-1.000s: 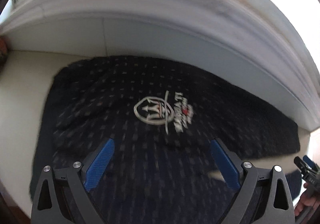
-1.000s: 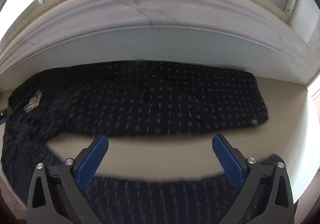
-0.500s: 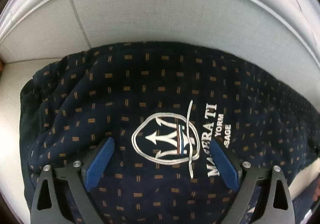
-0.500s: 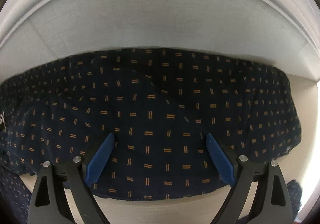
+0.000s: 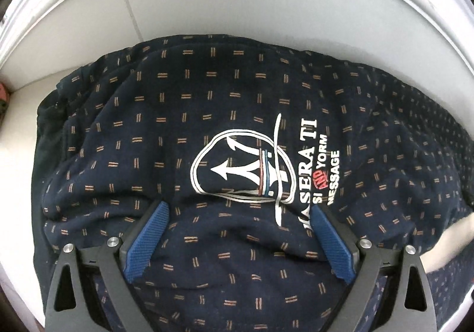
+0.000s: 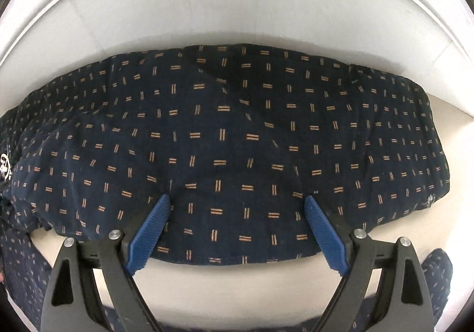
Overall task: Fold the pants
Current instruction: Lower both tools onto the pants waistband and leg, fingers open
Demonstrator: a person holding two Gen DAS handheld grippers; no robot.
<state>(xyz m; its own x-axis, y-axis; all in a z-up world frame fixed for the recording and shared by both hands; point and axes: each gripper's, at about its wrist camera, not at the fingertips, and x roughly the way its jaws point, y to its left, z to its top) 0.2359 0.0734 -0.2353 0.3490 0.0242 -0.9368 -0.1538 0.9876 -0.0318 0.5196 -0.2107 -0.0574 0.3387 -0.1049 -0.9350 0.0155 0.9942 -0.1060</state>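
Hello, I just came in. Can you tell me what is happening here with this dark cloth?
A person is folding a pair of navy patterned pants on a pale surface next to a white wall, with a handheld gripper in each hand. The left gripper presses its open fingers into the fabric just below the printed white logo. The right gripper, also open, pushes its fingertips into the plain leg part. Neither gripper has pinched the cloth yet.
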